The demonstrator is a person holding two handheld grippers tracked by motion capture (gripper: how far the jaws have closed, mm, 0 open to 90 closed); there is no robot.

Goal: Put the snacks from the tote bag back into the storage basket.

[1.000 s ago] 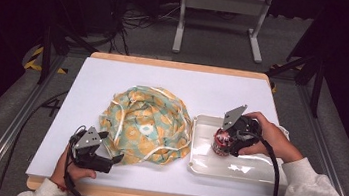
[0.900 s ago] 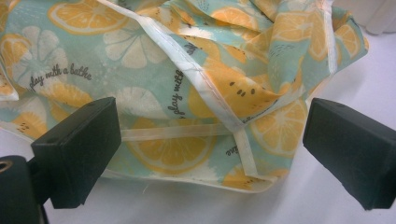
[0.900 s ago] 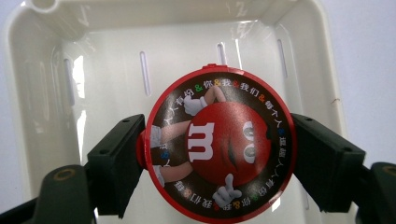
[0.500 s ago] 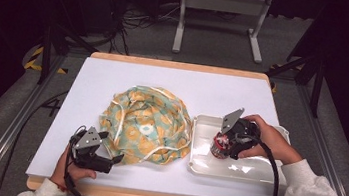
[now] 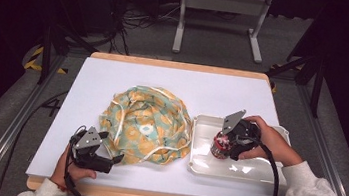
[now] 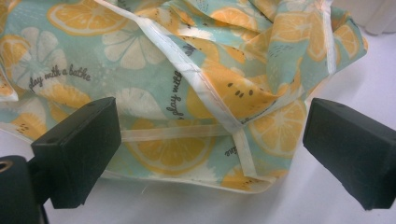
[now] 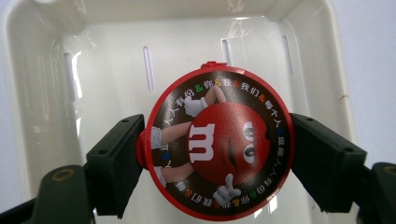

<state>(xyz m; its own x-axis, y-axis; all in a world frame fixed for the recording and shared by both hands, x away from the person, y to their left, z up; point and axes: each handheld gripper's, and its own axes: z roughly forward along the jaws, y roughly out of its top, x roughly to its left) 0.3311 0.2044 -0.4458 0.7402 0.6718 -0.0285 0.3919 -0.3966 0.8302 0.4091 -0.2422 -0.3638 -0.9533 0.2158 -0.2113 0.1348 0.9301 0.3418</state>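
- Standing upright in the white tray (image 5: pixel 249 173), the red tub (image 5: pixel 220 146) sits between the right gripper (image 7: pixel 217 154) pads, jaws just easing apart, pads still at its sides.
- Tray lies just right of the citrus cloth (image 5: pixel 146 125).
- Left gripper (image 6: pixel 210 154) gapes wide at the cloth's near edge, holding nothing.

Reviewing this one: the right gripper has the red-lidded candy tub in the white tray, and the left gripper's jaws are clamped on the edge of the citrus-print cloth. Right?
Not quite. The left gripper is open: in the left gripper view its jaws stand wide apart before the citrus-print cloth, not clamped on it. The right gripper does have the candy tub in the white tray.
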